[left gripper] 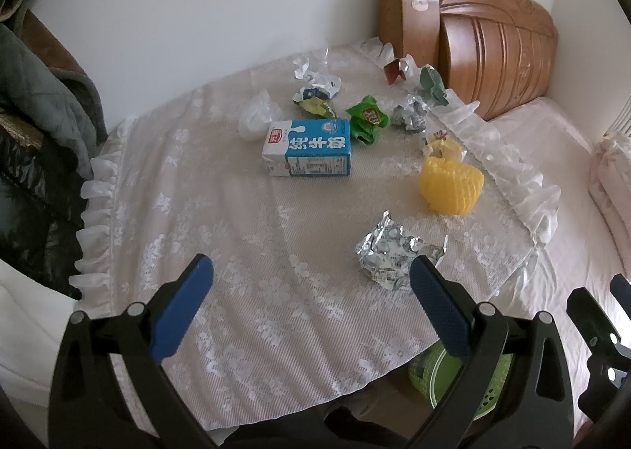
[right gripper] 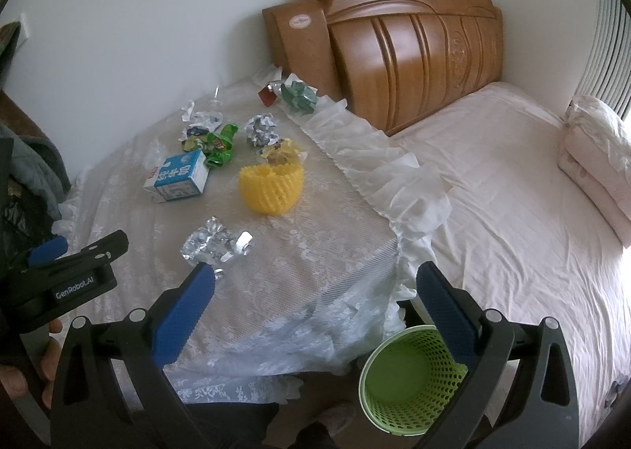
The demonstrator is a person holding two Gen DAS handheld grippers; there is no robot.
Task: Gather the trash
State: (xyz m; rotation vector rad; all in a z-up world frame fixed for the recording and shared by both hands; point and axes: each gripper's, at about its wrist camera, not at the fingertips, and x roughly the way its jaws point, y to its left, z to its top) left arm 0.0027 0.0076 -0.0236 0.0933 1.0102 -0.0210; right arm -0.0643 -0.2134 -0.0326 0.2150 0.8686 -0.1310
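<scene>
Trash lies on a table with a white lace cloth [left gripper: 244, 252]: a blue milk carton [left gripper: 309, 148] on its side, a yellow foam fruit net [left gripper: 449, 187], a crumpled silver foil wrapper [left gripper: 388, 252], a green snack bag [left gripper: 367, 118] and several smaller wrappers behind. My left gripper [left gripper: 311, 291] is open and empty above the near table edge, its right finger beside the foil wrapper. My right gripper [right gripper: 315, 295] is open and empty, above the table's right corner; its left finger is near the foil wrapper [right gripper: 215, 242]. A green mesh bin [right gripper: 410, 378] stands on the floor below.
A bed [right gripper: 512, 212] with a wooden headboard [right gripper: 414, 54] is to the right of the table, with folded bedding [right gripper: 595, 165] on it. Dark clothing [left gripper: 35, 125] hangs at the left. A white wall runs behind the table. The left gripper shows in the right wrist view [right gripper: 71, 267].
</scene>
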